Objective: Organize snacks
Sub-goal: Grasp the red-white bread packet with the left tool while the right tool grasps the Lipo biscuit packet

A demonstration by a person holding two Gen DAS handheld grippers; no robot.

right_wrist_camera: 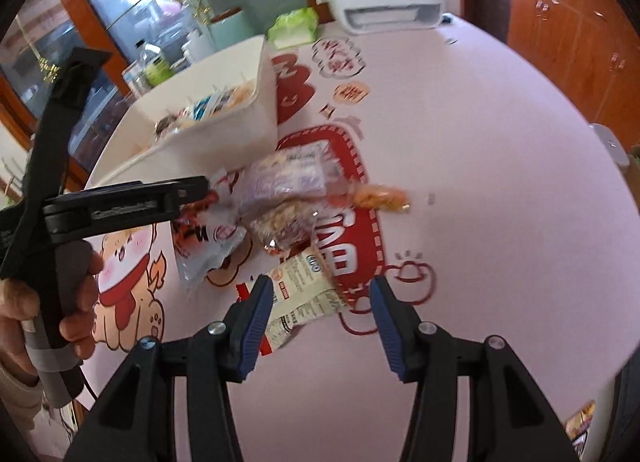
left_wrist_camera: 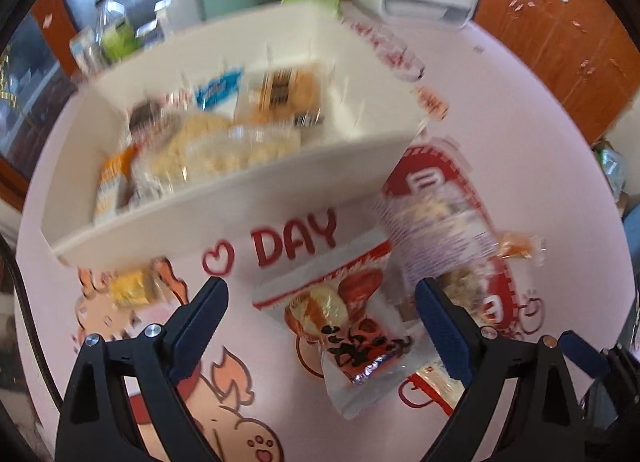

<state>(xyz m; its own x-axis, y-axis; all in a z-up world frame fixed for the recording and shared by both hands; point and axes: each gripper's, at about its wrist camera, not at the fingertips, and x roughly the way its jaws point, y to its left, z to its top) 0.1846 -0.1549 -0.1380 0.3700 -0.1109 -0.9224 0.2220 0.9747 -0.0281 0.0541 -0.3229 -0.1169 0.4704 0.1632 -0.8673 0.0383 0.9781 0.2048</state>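
here both tools [left_wrist_camera: 322,304] [right_wrist_camera: 320,296] hover, jaws spread.

Left hand-held gripper [left_wrist_camera: 322,302] fills the lower frame, jaws wide apart. Right hand-held gripper [right_wrist_camera: 320,296] likewise gapes; a hand [right_wrist_camera: 48,294] grips the left one's handle at lower left.

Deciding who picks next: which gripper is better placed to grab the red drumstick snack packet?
Left, likely. The left gripper is open with the red drumstick packet between its fingers, beside the white bin. The right gripper is open over the cream packet.
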